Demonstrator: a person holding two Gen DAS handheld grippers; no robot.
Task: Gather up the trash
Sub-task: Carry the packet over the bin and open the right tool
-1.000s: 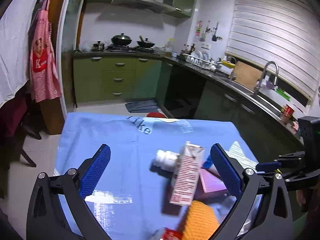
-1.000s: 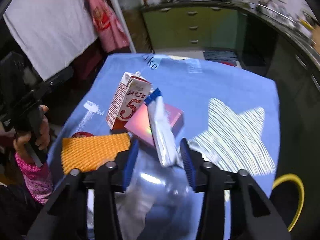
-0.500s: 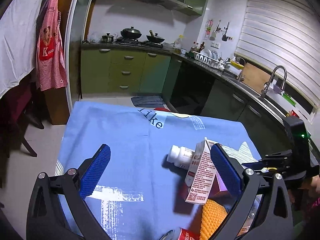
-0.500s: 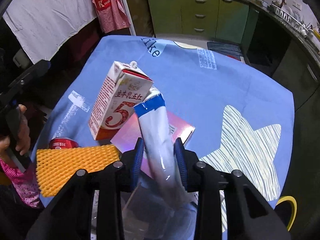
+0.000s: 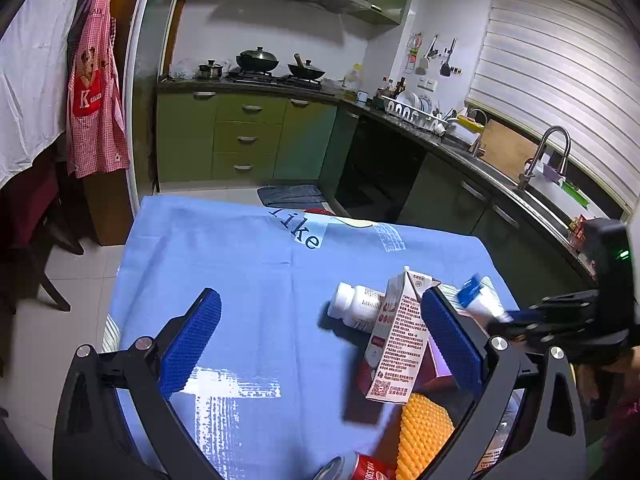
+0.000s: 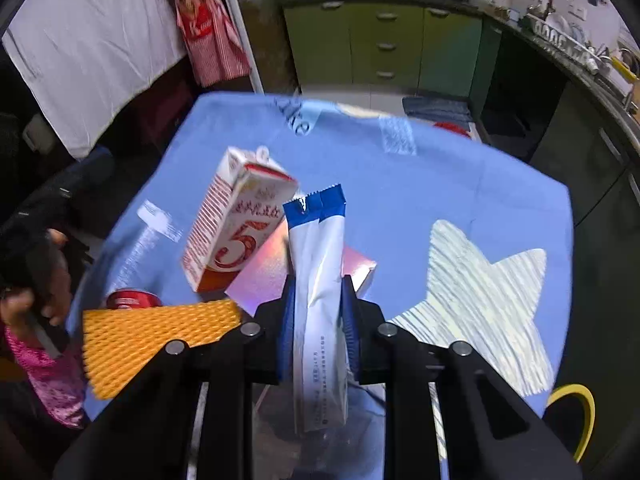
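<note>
Blue-padded right tongs (image 6: 316, 316) are closing on a white sachet with a blue end (image 6: 318, 280), lifted above the tabletop's (image 5: 240, 264) near right corner, over the pink box (image 6: 264, 276) beside the milk carton (image 6: 236, 220). Left tongs (image 5: 320, 344) gape wide, empty.

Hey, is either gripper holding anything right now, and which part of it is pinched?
The right gripper, jaws closing, pinches the white-and-blue sachet across its middle, the blue end sticking out ahead. The left gripper is open and holds nothing.
</note>
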